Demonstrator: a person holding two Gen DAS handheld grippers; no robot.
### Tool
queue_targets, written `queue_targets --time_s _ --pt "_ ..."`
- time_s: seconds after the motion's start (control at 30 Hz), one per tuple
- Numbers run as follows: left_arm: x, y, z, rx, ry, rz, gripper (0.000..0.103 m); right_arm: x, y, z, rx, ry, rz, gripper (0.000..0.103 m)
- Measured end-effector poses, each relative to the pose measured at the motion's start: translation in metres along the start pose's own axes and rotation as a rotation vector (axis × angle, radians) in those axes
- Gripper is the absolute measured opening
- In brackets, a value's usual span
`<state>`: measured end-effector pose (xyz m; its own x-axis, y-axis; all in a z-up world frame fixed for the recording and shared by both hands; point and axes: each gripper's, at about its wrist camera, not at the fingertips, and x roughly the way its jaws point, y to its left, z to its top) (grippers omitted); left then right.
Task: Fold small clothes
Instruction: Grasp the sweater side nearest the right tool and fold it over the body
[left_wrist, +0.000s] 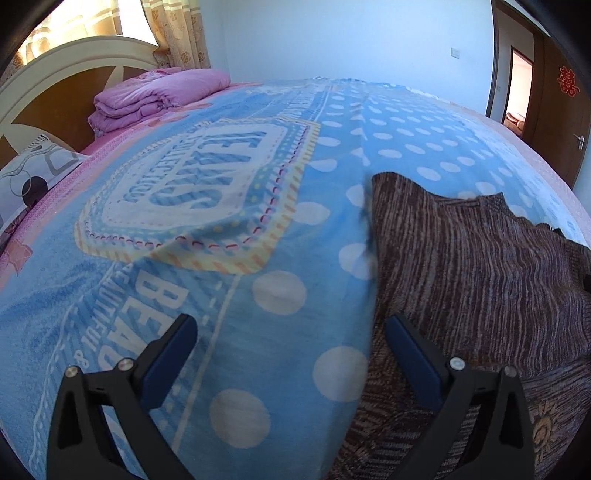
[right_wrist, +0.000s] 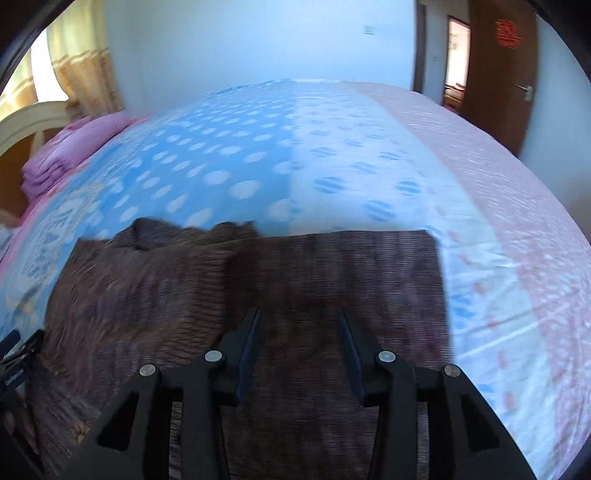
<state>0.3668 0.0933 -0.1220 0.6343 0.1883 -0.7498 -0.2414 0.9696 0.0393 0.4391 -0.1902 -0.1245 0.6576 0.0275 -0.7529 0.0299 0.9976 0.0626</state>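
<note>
Left wrist view: "BEAU" on blue blanket (left_wrist: 229, 258), brown garment (left_wrist: 480, 280) beside, both hand-held grippers' fingers apart.

The bed (left_wrist: 517, 136) is carrying a blue dotted blanket (left_wrist: 288, 229) that is spreading ahead of and beneath the left gripper (left_wrist: 291, 332). A brown garment (left_wrist: 480, 266) is lying on the blanket, under that gripper's right finger and extending ahead to its right. In the right wrist view, the garment (right_wrist: 332, 273) is lying directly below and ahead of the right gripper (right_wrist: 299, 325). A folded pink quilt (left_wrist: 155, 96) is resting far ahead-left, and a pillow (left_wrist: 33, 173) is lying nearer on the left.
</note>
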Motion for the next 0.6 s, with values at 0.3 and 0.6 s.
queue_targets --time_s 0.3,0.6 --pt "0.006 0.014 0.000 -0.074 0.043 0.123 0.103 -0.043 0.068 -0.030 -0.255 -0.047 0.349 0.043" --pt "-0.014 0.058 -0.008 -0.290 -0.063 -0.039 0.103 -0.050 0.054 -0.048 -0.187 -0.045 0.323 0.043"
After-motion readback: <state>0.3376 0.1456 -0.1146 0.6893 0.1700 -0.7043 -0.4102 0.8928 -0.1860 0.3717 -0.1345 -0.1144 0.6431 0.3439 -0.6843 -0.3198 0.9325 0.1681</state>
